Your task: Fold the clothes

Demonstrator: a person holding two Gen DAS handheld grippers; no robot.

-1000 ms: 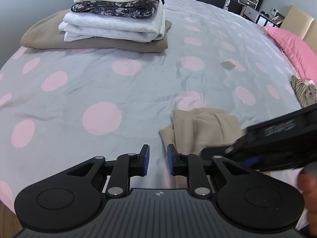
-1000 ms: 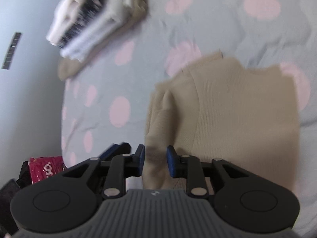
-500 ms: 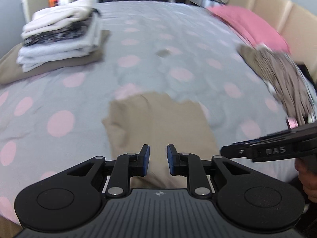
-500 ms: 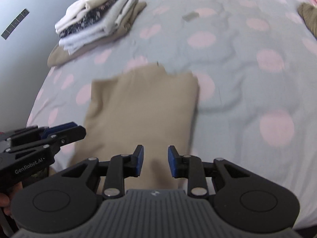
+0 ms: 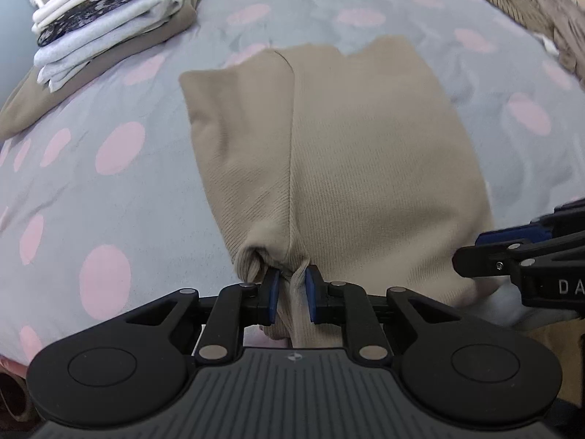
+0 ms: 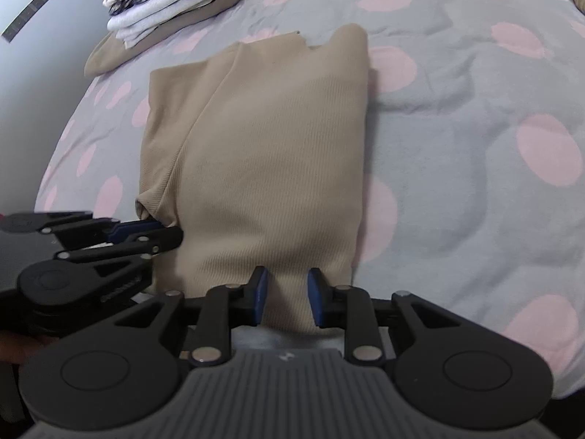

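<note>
**Both grippers at the near hem of the tan top**

We are looking down along both tools at a beige ribbed garment (image 5: 365, 153) lying flat on the bed, partly folded, with one side panel turned in along a long seam. Nearest to us, the left gripper (image 5: 291, 294) is pinching a bunched fold of the garment's near left corner: the blue pads (image 5: 272, 294) are standing only slightly apart, having just been closing, with cloth gathered and puckered between them. In the right wrist view the same tool is showing side-on at the garment's left edge.

The right gripper (image 6: 285, 298) is sitting at the near hem further right, its pads (image 6: 260, 296) a bit wider apart and also just closing, with the hem running between them. We are not able to tell whether these pads are actually pressing on the cloth or merely straddling it.

Beyond the grippers, the garment is stretching away over the grey bedspread with pink dots (image 6: 475, 146), its far edge notched at the neckline.

Further off to the left, a stack of folded clothes (image 5: 109, 22) is resting on the bedspread, well apart from the beige piece. At the far right, a heap of striped brown clothing (image 5: 530, 7) is lying unfolded.
</note>
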